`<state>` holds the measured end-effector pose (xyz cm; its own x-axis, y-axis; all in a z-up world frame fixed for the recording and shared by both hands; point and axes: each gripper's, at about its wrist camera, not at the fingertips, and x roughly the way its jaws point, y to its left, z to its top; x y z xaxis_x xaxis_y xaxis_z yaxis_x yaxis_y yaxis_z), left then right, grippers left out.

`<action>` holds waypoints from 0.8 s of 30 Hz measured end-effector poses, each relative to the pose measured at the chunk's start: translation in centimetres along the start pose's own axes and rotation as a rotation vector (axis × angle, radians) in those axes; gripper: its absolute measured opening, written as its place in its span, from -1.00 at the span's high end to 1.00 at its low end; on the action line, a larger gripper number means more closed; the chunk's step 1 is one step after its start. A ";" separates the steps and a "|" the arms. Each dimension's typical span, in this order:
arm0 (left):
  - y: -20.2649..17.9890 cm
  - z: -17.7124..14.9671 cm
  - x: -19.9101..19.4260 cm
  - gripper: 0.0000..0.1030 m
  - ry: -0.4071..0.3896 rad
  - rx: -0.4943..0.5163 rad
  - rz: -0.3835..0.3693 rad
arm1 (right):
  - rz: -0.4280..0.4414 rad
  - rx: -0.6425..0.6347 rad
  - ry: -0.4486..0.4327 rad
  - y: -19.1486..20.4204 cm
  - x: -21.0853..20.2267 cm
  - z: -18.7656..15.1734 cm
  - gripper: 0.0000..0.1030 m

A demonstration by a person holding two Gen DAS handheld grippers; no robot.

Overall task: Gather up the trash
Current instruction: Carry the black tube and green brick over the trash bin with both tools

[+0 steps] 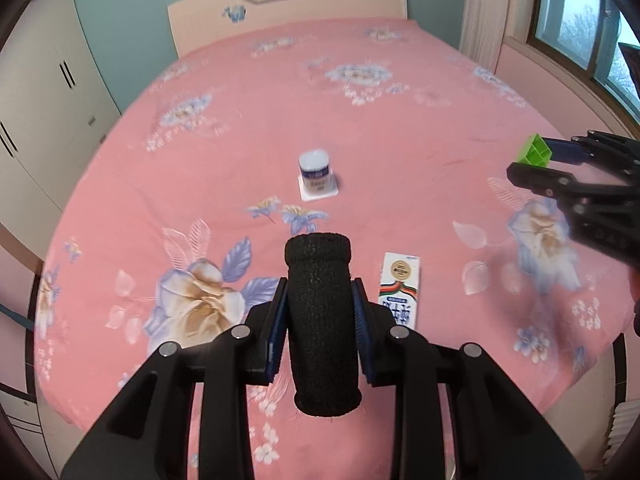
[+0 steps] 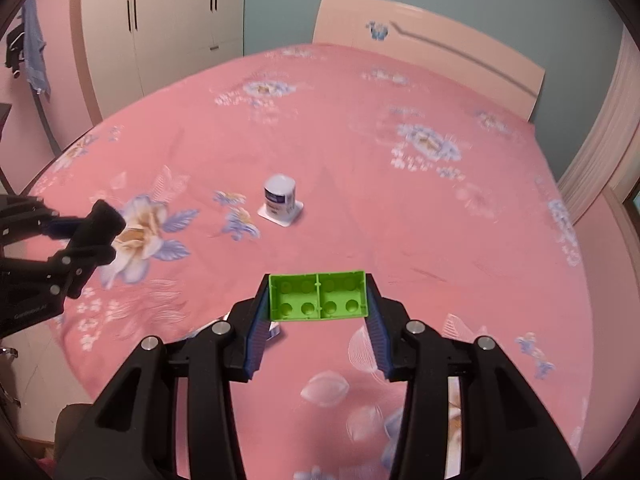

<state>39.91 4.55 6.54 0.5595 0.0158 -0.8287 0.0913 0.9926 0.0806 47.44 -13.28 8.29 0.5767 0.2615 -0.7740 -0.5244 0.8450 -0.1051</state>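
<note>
Black foam roll [image 1: 320, 320], clamped upright between the blue pads of the left tool [image 1: 320, 312], held above the bed [image 1: 400, 120]. Top end rounded, bottom end hanging clear below the pads. Green brick [image 2: 318, 297], hollow underside facing the camera, gripped by its short ends in the right tool [image 2: 318, 300], also in the air over the bed. Both tools clenched on their loads, neither released.

Left behind on the pink flowered sheet [image 2: 400, 220]: a small white-and-blue jar [image 1: 315, 172], upright on a white square card [image 1: 318, 194], near the middle of the bed. Closer in, a white carton [image 1: 400, 290] lying flat, just right of the left tool in the left wrist view; print too small to read. Mostly hidden behind the pads in the right wrist view.

From the left wrist, right tool visible at the right edge with the brick at its tip. From the right wrist, left tool at the left edge with the roll end showing.

Beyond the bed: pale headboard [image 1: 288, 4], teal wall [image 2: 280, 0], white wardrobe [image 2: 168, 20] on the left, window [image 1: 580, 20] and curtain [image 1: 480, 12] on the right.
</note>
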 end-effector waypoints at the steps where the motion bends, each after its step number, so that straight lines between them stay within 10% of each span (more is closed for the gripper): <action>1: -0.1 -0.1 -1.3 0.36 -0.016 0.004 0.003 | -0.006 -0.002 -0.012 0.3 -1.5 0.0 0.14; 24: -3.4 -6.5 -17.8 0.36 -0.210 0.077 0.022 | -0.035 -0.050 -0.088 6.2 -20.3 -7.3 0.14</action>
<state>24.34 1.71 17.41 0.7204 0.0042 -0.6936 0.1352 0.9800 0.1463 27.88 -16.75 18.80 0.6463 0.2743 -0.7121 -0.5324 0.8306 -0.1633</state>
